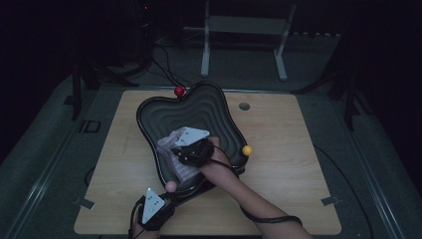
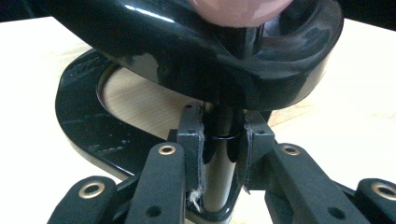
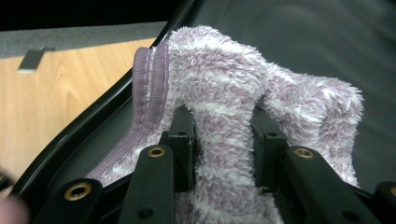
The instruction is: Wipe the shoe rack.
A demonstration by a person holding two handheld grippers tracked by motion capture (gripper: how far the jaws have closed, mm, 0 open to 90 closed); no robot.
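A black wavy tray (image 1: 149,107) stands on a stand in the middle of the wooden table (image 1: 288,149). Small balls sit at its rim: red (image 1: 179,91), yellow (image 1: 247,150) and pink (image 1: 170,186). My left gripper (image 1: 169,198) is at the tray's near edge. In the left gripper view it (image 2: 223,135) is shut on the black stand post (image 2: 219,172) under the tray (image 2: 187,60). My right gripper (image 1: 175,149) is inside the tray, shut on a fluffy lilac cloth (image 1: 180,168). The cloth (image 3: 224,79) bulges between its pads (image 3: 184,140) against the tray's rim (image 3: 93,126).
The stand's curved black base (image 2: 84,126) lies flat on the table. A round grommet hole (image 1: 244,106) is in the tabletop behind the tray. A white frame (image 1: 244,25) and cables (image 1: 164,64) are on the floor beyond the far edge.
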